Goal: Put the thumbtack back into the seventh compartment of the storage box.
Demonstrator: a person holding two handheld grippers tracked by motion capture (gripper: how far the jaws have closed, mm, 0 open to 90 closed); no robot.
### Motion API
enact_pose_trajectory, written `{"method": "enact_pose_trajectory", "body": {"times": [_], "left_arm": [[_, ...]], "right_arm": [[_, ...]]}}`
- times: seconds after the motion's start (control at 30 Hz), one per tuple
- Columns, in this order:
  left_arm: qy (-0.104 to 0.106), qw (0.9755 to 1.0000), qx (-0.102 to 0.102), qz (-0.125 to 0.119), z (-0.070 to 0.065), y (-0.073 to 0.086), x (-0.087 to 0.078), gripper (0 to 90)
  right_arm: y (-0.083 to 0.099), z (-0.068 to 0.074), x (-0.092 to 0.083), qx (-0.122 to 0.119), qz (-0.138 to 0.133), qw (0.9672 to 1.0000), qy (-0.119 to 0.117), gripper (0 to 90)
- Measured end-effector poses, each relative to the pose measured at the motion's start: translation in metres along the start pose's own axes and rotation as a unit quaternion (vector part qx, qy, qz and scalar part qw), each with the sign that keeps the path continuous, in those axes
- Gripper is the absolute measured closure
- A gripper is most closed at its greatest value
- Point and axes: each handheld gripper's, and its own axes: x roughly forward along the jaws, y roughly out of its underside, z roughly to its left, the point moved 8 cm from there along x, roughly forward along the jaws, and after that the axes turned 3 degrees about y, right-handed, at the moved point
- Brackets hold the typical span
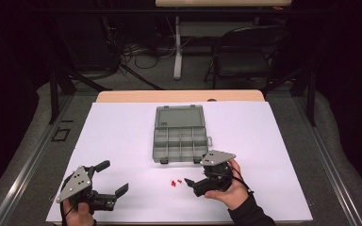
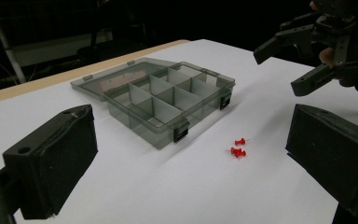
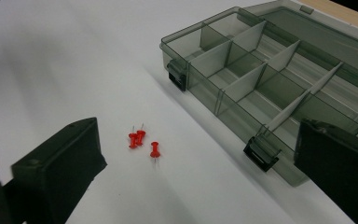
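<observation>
On the near left of the white table, in the high view, the left gripper is sitting in the person's left hand with its jaws spread wide and nothing between them. Its grey three-cornered plate is facing up, and the jaws are pointing toward the table's middle. Along its own view, the two black jaws are standing far apart at the picture's edges, framing the table ahead.

Moving rightward, three red pushpins are lying on the white surface between the two grippers, much nearer the right one. From the right gripper view, two of the pushpins are lying touching each other and the third is resting just beside them, all clear of the box.

Behind them, toward the table's middle, a smoky grey compartment box is lying with its lid folded back flat on the far side. Its divided cells are looking empty, and two black latches are showing on its near wall.

Farther right, the right gripper is resting in the person's right hand, jaws gaping wide and gripping nothing. It is pointing leftward at the pushpins, the lower jaw tip sitting just beside them, near the box's front right corner.
</observation>
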Motion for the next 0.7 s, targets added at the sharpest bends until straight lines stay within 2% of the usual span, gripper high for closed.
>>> {"method": "enact_pose_trajectory", "body": {"times": [0.23, 0.4, 0.57, 0.7], "left_arm": [[0.0, 1.0, 0.0, 0.002, 0.001, 0.001, 0.0, 1.7], [0.001, 1.0, -0.002, 0.003, 0.002, 0.001, 0.0, 1.8], [0.003, 1.0, -0.005, 0.004, 0.002, 0.002, 0.001, 2.5], [0.003, 1.0, -0.005, 0.005, 0.002, 0.002, 0.002, 2.7]], "right_arm": [[0.0, -0.005, 0.011, -0.001, -0.002, 0.9999, 0.013, 13.2], [0.007, -0.006, 0.018, 0.007, 0.002, 0.9999, 0.015, 14.1], [0.016, -0.003, 0.026, -0.001, 0.012, 0.9999, 0.012, 14.7], [0.022, 0.001, 0.033, -0.008, 0.022, 0.9997, 0.011, 21.5]]}}
